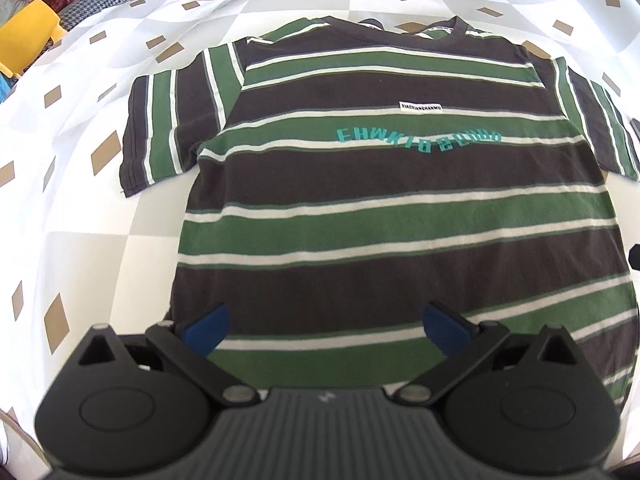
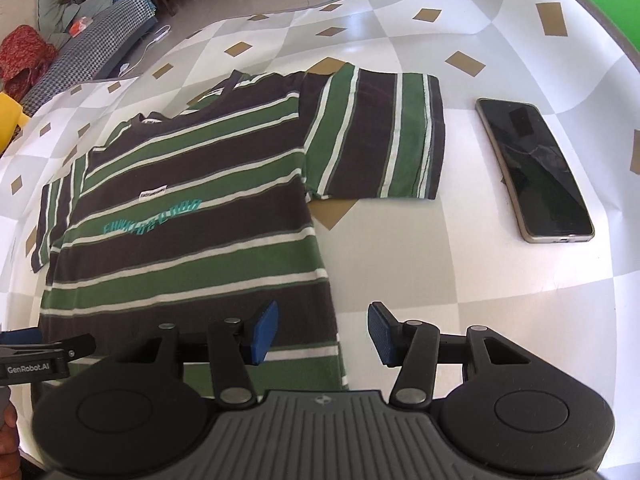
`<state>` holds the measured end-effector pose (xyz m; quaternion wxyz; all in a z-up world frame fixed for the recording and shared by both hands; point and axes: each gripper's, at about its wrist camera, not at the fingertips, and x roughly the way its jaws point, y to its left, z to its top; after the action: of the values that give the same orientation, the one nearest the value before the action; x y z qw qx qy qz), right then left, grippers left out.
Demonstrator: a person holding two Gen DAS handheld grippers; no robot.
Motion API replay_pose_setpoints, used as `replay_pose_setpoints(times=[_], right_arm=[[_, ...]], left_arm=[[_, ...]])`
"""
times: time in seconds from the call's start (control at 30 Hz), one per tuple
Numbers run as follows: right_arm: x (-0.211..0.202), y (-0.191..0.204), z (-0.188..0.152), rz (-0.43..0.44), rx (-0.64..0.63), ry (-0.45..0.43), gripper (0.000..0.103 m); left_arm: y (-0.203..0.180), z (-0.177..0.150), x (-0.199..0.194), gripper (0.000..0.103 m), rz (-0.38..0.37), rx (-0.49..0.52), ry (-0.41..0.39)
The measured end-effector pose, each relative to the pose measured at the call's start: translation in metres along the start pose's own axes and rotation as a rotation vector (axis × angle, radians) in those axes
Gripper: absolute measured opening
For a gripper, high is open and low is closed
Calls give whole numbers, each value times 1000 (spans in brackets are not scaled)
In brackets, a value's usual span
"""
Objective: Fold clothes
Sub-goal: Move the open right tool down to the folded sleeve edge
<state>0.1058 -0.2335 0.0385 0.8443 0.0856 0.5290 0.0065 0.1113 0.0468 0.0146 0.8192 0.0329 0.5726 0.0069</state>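
A striped T-shirt point(image 1: 392, 184) in dark brown, green and white lies flat and face up on the table, collar at the far side, both sleeves spread. My left gripper point(image 1: 326, 330) hovers open over the shirt's lower hem area, blue pads wide apart, nothing between them. In the right wrist view the same T-shirt point(image 2: 192, 216) fills the left half. My right gripper point(image 2: 322, 334) stands open above the shirt's lower right corner, its left pad over the cloth and its right pad over bare tablecloth. The left gripper's black arm shows at that view's left edge.
A dark smartphone point(image 2: 534, 168) lies on the tablecloth point(image 2: 400, 248) to the right of the shirt's sleeve. The cloth is white and grey with tan diamonds. Beyond the far table edge are a yellow chair point(image 1: 26, 36), a checked sofa point(image 2: 88, 56) and red fabric.
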Motion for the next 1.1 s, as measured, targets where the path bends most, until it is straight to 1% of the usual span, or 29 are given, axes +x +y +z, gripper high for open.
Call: replay_pose_setpoints(times=[0.17, 0.33, 0.43, 0.5, 0.7, 0.83, 0.93, 1.1], right_arm=[[10, -16, 21, -53, 2, -12, 48], [17, -35, 40, -56, 37, -30, 48], [23, -43, 49, -56, 58, -36, 48], [30, -46, 55, -56, 79, -34, 48], [40, -56, 70, -36, 135, -65, 48], [46, -59, 78, -54, 171, -95, 48], [52, -59, 82, -69, 183, -102, 49], [56, -51, 84, -111, 131, -127, 49]], left_arm=[[13, 18, 5, 103, -18, -40, 12], [24, 36, 6, 103, -30, -60, 8], [28, 45, 6, 103, -21, -68, -6], [31, 49, 8, 103, -27, -92, -2], [32, 50, 21, 103, -111, -164, 72], [30, 48, 24, 103, -149, -188, 81], [25, 49, 24, 103, -156, -176, 78], [23, 50, 24, 103, -132, -162, 73]])
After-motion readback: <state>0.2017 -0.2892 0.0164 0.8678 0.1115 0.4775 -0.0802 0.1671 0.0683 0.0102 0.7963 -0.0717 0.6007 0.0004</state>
